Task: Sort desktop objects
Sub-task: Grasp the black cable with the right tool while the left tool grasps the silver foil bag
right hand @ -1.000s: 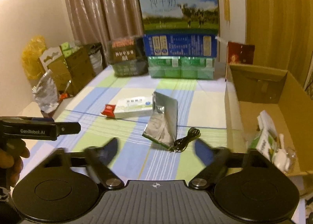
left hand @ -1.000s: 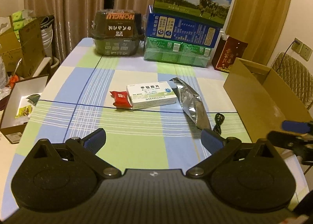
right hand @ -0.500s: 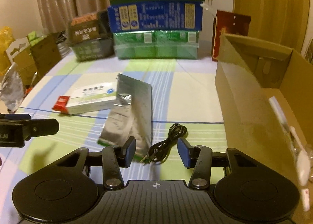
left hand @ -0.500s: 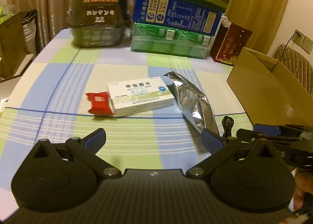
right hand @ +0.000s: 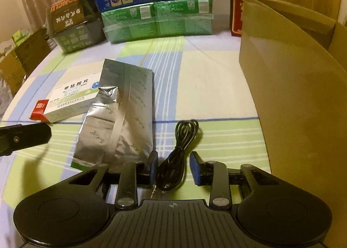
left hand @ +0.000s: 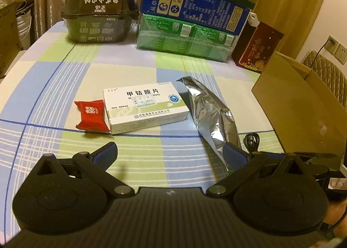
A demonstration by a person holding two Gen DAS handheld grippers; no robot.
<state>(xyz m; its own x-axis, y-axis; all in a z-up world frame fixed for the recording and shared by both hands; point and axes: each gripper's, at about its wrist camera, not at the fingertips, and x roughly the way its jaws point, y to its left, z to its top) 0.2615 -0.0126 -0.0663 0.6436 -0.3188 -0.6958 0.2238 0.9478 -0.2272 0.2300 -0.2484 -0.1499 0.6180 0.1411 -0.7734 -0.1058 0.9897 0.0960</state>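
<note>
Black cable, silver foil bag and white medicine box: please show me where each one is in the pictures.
Black cable [right hand: 182, 139]: right wrist view, on the bundled middle strands.
Silver foil bag [right hand: 128, 107]: right wrist view, on the flat middle near the seam.
White medicine box [left hand: 143, 101]: left wrist view, on the printed top face.

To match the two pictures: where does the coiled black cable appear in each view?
Left wrist: coiled black cable at lower right, mostly hidden behind the gripper finger.
Right wrist: cable at lower centre, between the fingers.
Shared landmark: silver foil pouch, just left of it.
</note>
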